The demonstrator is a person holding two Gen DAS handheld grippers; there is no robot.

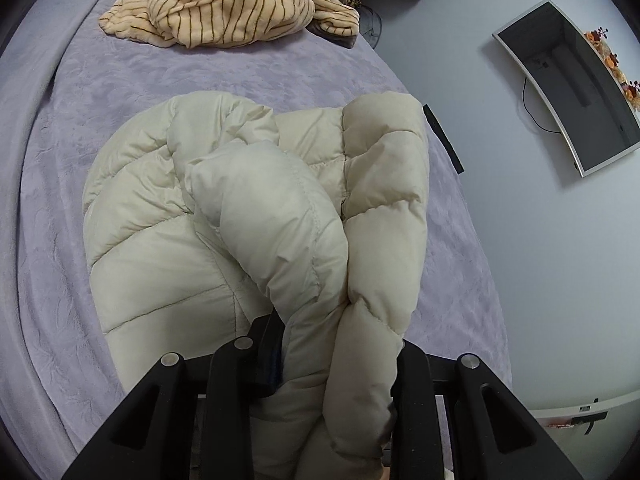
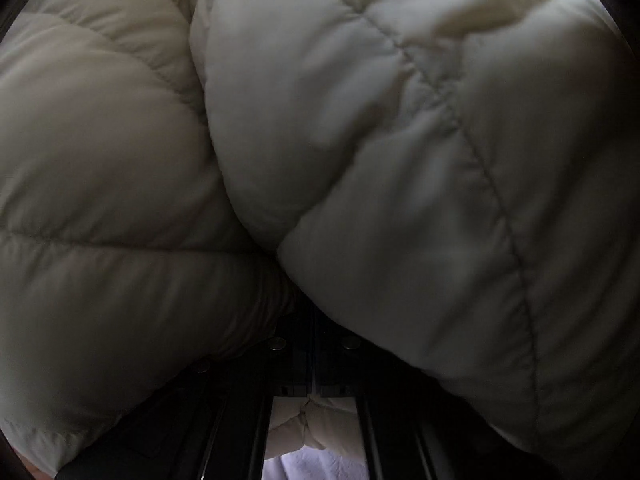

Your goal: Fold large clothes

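Cream puffer jacket bunches in both clenched fingers, smothering the right view; striped blanket lies beyond on the bed.

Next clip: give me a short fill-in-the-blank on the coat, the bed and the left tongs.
1. The cream puffer coat lies on a bedspread coloured ____.
2. The left tongs are shut on the ____.
3. The crumpled blanket beyond the coat has a pattern of ____.
4. The dark screen hangs on the ____.

Missing words: lavender; coat; stripes; wall
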